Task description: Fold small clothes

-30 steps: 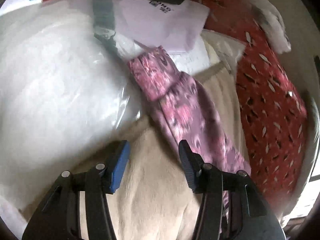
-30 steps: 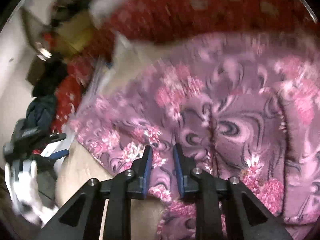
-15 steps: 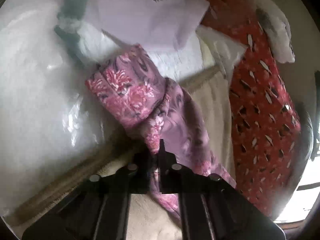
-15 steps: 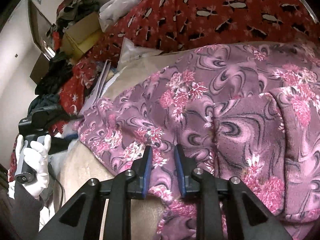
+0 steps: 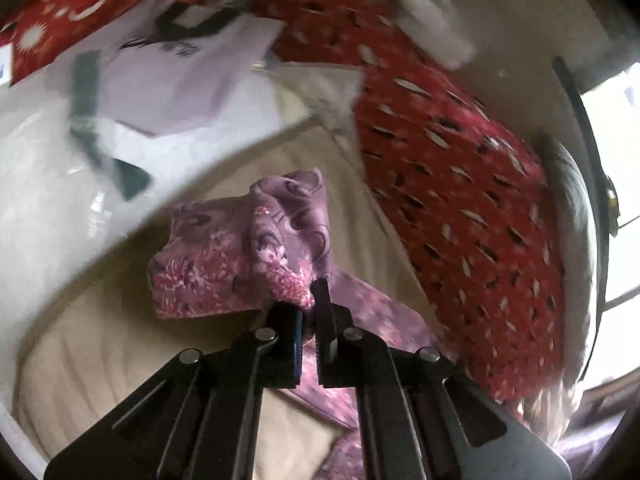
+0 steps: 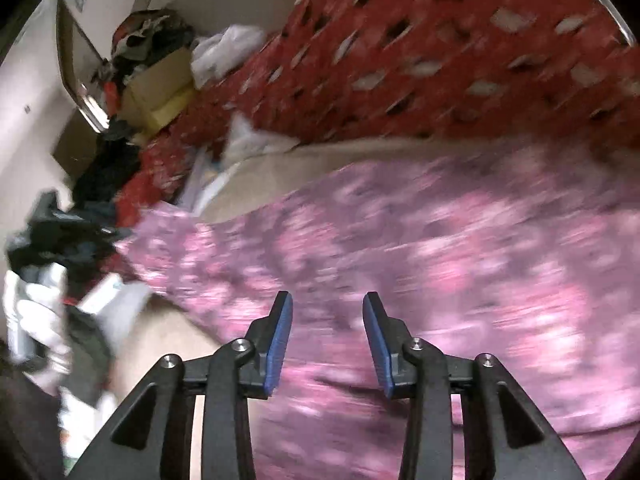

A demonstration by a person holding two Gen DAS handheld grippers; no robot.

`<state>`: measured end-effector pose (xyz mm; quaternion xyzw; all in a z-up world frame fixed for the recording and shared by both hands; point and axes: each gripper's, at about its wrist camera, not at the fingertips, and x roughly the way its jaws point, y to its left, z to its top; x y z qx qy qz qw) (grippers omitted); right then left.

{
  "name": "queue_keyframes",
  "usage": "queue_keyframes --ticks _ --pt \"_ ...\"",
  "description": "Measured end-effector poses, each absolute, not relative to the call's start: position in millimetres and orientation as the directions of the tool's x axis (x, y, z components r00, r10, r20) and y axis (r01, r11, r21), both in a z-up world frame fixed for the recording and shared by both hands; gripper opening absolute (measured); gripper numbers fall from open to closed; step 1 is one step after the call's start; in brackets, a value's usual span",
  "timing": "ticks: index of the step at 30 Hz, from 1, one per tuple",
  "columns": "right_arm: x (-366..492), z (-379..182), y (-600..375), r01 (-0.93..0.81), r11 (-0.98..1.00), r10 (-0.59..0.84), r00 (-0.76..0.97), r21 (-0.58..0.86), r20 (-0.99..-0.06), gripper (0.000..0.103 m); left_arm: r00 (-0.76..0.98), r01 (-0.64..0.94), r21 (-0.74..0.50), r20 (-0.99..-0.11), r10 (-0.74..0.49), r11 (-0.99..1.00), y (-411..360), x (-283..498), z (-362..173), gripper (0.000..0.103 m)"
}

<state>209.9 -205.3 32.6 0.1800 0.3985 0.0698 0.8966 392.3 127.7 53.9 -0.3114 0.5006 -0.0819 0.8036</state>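
Note:
A small purple garment with pink flowers (image 5: 256, 248) hangs bunched from my left gripper (image 5: 308, 300), which is shut on its cloth and holds that end lifted above the cream blanket (image 5: 100, 360). The same garment (image 6: 440, 264) fills the right wrist view, spread flat and blurred. My right gripper (image 6: 326, 312) hovers just above it with its jaws opening; nothing sits between the blue pads (image 6: 280, 344). At the left edge of the right wrist view a white-gloved hand (image 6: 36, 312) holds the other gripper's handle.
A red patterned cover (image 5: 460, 184) runs along the right. A clear plastic bag (image 5: 48, 184) and lilac papers (image 5: 180, 76) lie on the left. A cardboard box (image 6: 160, 88), dark clothes (image 6: 104, 176) and a white bag (image 6: 224, 52) crowd the far corner.
My left gripper went from open to shut on the garment's end and lifted it off the blanket. My right gripper let go of the cloth, opened and rose.

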Motion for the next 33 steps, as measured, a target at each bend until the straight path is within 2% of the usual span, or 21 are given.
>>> queue_keyframes --ticks 3,7,10,12,14,16,21,24,29,31,32,33 --pt "184.1 33.2 -252.5 0.112 0.957 0.124 0.677 0.268 -0.725 0.039 0.47 -0.121 -0.584 -0.746 -0.472 0.802 94.9 383.8 66.7 0.003" --pt "145.6 25.2 -312.7 0.235 0.934 0.042 0.674 0.269 -0.737 0.039 0.443 -0.039 -0.586 -0.736 -0.512 0.809 43.9 371.6 82.2 0.003" --pt "121.1 8.8 -349.8 0.322 0.906 -0.003 0.65 0.273 -0.76 0.043 0.414 0.024 -0.584 -0.733 -0.54 0.811 0.2 360.7 90.5 0.003" --pt "109.8 -6.7 -365.7 0.357 0.884 0.006 0.637 0.302 -0.771 0.041 0.385 0.061 -0.587 -0.732 -0.561 0.808 -28.6 354.2 92.3 0.003" --pt "94.1 -14.7 -373.2 0.329 0.864 0.047 0.702 0.382 -0.711 0.041 0.345 0.096 -0.585 -0.74 -0.578 0.805 -62.4 346.0 88.5 0.003" --pt "88.2 -18.2 -376.0 0.324 0.857 0.05 0.723 0.401 -0.689 0.041 0.301 0.123 -0.577 -0.754 -0.584 0.808 -93.8 339.1 78.3 0.003" --pt "86.7 -21.0 -377.5 0.31 0.856 0.057 0.739 0.414 -0.672 0.042 0.133 0.131 -0.54 -0.821 -0.555 0.831 -166.1 325.4 6.3 0.003" --pt "83.9 -21.7 -383.1 0.3 0.84 0.083 0.752 0.452 -0.653 0.042 0.072 0.113 -0.479 -0.87 -0.488 0.87 -184.4 317.8 -32.4 0.003" --pt "83.8 -22.2 -384.6 0.298 0.83 0.101 0.752 0.473 -0.651 0.042 0.11 0.088 -0.587 -0.797 -0.594 0.805 -149.5 302.0 -11.6 0.005" --pt "89.2 -15.7 -382.2 0.317 0.837 0.089 0.725 0.447 -0.682 0.042 0.2 0.055 -0.625 -0.757 -0.622 0.779 -115.7 288.3 9.0 0.02" --pt "93.6 -9.3 -378.4 0.322 0.842 0.085 0.714 0.434 -0.695 0.045 0.264 0.024 -0.613 -0.758 -0.596 0.79 -96.9 281.4 16.7 0.044" --pt "96.2 -5.3 -375.4 0.308 0.842 0.1 0.718 0.444 -0.689 0.045 0.319 -0.01 -0.603 -0.758 -0.569 0.797 -81.8 277.2 20.4 0.062"
